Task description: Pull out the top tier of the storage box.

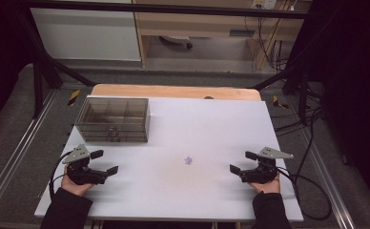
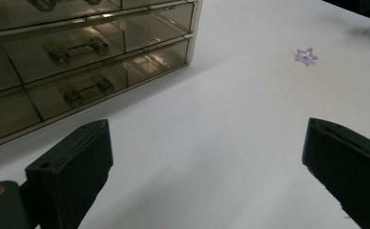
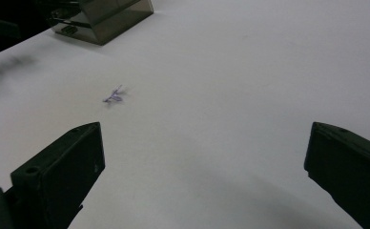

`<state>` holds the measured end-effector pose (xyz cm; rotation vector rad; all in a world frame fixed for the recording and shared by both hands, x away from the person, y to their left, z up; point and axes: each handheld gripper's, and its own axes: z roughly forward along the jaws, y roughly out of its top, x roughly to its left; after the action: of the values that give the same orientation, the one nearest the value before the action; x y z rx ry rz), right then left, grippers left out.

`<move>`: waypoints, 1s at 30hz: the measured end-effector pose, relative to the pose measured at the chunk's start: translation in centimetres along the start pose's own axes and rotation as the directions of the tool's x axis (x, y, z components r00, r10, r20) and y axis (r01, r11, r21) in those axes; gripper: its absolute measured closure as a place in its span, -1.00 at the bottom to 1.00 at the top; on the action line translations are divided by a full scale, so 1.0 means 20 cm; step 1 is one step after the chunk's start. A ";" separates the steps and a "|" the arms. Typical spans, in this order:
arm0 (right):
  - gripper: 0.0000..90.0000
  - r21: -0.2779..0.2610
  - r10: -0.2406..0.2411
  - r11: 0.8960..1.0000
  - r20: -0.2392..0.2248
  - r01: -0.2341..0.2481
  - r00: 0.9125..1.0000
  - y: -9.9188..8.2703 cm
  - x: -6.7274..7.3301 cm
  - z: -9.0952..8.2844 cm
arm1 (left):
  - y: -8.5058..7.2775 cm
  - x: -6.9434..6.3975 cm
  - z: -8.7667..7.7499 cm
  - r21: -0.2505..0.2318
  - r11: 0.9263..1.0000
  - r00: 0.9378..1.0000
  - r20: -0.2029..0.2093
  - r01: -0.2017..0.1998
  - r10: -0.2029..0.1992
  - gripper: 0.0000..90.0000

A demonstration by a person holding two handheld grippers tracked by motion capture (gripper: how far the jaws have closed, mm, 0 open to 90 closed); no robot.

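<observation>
1. I see the purple star lying flat mid-table, toward the near edge, between my two grippers and apart from both.
2. My left gripper rests by the near-left corner, hand low on the table, jaws spread wide and empty, pointing inward.
3. My right gripper mirrors it near the right edge, jaws wide, holding nothing.
4. The smoky drawer box sits at the far-left corner.
</observation>
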<state>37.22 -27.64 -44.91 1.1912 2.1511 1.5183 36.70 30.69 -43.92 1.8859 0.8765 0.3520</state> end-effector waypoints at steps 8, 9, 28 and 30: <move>-0.99 0.004 -0.002 1.000 0.000 0.002 1.000 0.00 0.00 0.00 | 0.01 0.00 0.00 0.007 1.000 1.000 -0.007 -0.008 0.008 -0.93; -0.99 0.002 -0.004 1.000 0.002 0.004 1.000 0.00 0.00 0.00 | 0.01 0.00 0.00 0.008 1.000 1.000 -0.008 -0.011 0.011 -0.93; -0.99 0.014 -0.003 1.000 0.004 0.003 1.000 0.00 0.00 0.00 | 0.04 -0.02 -0.02 0.027 0.996 0.996 -0.022 -0.085 0.085 -0.92; -0.99 0.013 -0.005 1.000 0.005 0.005 1.000 0.00 0.00 0.00 | 0.05 -0.01 -0.02 0.029 0.995 0.995 -0.026 -0.093 0.094 -0.91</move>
<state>37.28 -27.62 -44.99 1.1916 2.1628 1.4994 36.61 30.54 -42.86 1.9560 0.8168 0.4257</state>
